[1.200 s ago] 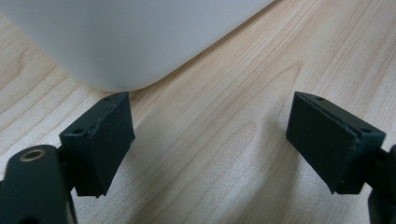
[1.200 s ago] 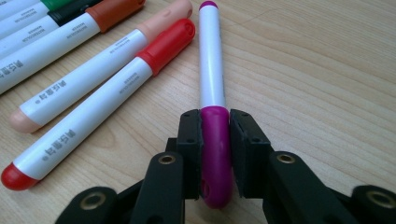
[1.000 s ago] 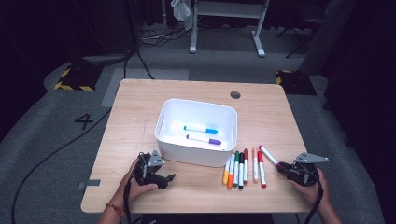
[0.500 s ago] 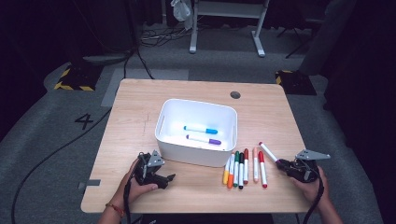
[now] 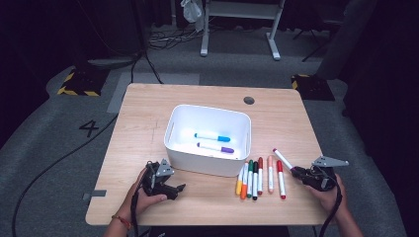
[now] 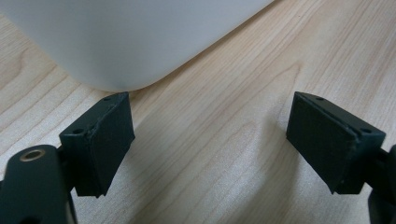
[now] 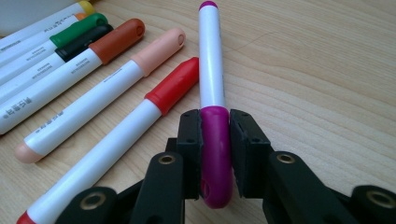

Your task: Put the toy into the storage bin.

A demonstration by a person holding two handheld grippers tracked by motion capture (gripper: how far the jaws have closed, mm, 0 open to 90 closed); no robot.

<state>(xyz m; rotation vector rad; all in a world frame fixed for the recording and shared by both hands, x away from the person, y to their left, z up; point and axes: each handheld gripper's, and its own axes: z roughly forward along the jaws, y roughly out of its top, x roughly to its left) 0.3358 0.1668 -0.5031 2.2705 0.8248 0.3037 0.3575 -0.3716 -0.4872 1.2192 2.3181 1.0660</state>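
A wooden table [image 5: 148,123] seen from above, with a white bin [image 5: 207,163] near its middle. Two markers lie inside the bin: a blue marker [image 5: 212,137] and a purple marker [image 5: 216,147]. To the right of the bin, a row of markers [image 5: 257,177] lies side by side on the wood (caps yellow, green, black, brown, peach and red). At the right end of that row, the right gripper [image 7: 215,140] has its jaws clamped on the cap end of a magenta marker [image 7: 211,70], which lies low over the table just beside the red one and points away toward the bin. The left gripper [image 6: 210,140] sits near the bin's front left corner, jaws spread wide with bare wood between them, holding nothing.
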